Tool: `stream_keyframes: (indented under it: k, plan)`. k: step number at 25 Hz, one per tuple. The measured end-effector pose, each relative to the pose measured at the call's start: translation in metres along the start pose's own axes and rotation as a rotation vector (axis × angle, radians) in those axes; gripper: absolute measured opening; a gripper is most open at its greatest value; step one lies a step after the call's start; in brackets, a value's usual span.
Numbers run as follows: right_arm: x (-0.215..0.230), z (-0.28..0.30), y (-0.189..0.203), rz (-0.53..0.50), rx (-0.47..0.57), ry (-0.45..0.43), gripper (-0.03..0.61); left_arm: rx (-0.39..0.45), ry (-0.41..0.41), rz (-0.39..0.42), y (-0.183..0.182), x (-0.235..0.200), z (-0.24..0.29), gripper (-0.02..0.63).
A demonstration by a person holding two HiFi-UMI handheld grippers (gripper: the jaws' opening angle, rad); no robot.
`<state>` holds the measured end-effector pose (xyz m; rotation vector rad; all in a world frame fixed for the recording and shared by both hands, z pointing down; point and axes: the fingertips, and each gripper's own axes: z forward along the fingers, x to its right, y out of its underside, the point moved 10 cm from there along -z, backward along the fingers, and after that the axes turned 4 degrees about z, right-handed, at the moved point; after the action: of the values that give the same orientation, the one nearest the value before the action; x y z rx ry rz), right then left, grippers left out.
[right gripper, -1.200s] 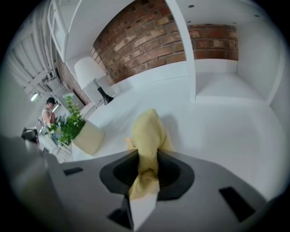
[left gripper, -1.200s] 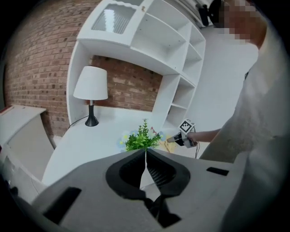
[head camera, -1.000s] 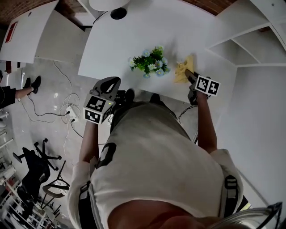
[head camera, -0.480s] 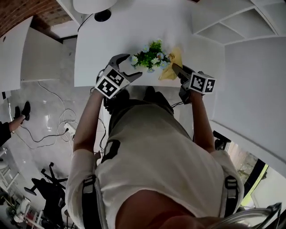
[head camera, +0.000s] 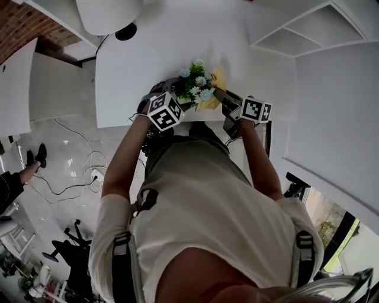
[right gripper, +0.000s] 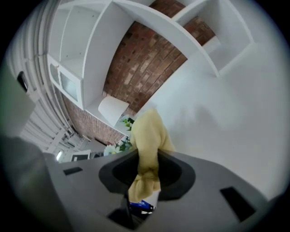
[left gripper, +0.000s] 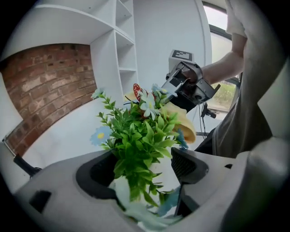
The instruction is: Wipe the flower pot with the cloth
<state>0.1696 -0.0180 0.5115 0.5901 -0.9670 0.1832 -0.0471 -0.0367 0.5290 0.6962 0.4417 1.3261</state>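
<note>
A small plant (head camera: 194, 81) with green leaves and blue and white flowers stands near the front edge of the white table (head camera: 136, 71). My left gripper (head camera: 169, 92) has just been opening and is now open wide, and the plant (left gripper: 136, 140) with its pale pot (left gripper: 121, 192) stands between the jaws. I see no pad pressing on it. My right gripper (head camera: 220, 96) is shut on a yellow cloth (head camera: 212, 90), held right beside the plant. In the right gripper view the cloth (right gripper: 147, 133) hangs bunched out of the right gripper (right gripper: 145, 181). That gripper (left gripper: 186, 86) and the cloth (left gripper: 186, 128) appear behind the flowers.
White shelves (head camera: 296, 29) stand at the table's right and a brick wall (head camera: 21, 23) at the far left. A round white shade (head camera: 109, 13) and a black disc (head camera: 125, 32) are at the table's far side. Cables (head camera: 71, 183) and someone's feet (head camera: 34, 158) are on the floor.
My left gripper has come up from below the table's edge to the plant, and its jaws now stand round it. The right gripper has carried the cloth left, against the plant.
</note>
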Motion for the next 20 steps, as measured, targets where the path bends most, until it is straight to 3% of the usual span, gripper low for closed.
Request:
stream_keyframes:
  k: [4, 13, 16, 20]
  plan:
    - [0.026, 0.009, 0.011, 0.128, 0.02, -0.022, 0.11, -0.024, -0.051, -0.008, 0.007, 0.003, 0.006, 0.362]
    - [0.054, 0.042, 0.041, 0.147, -0.134, 0.135, 0.109, -0.047, -0.092, 0.003, 0.01, 0.011, 0.016, 0.362]
    - [0.059, 0.043, 0.041, 0.152, -0.152, 0.15, 0.11, -0.009, -0.106, -0.05, 0.01, 0.008, 0.01, 0.362]
    - [0.064, 0.037, 0.039, 0.144, -0.165, 0.18, 0.11, 0.082, -0.136, -0.182, -0.002, -0.002, -0.012, 0.362]
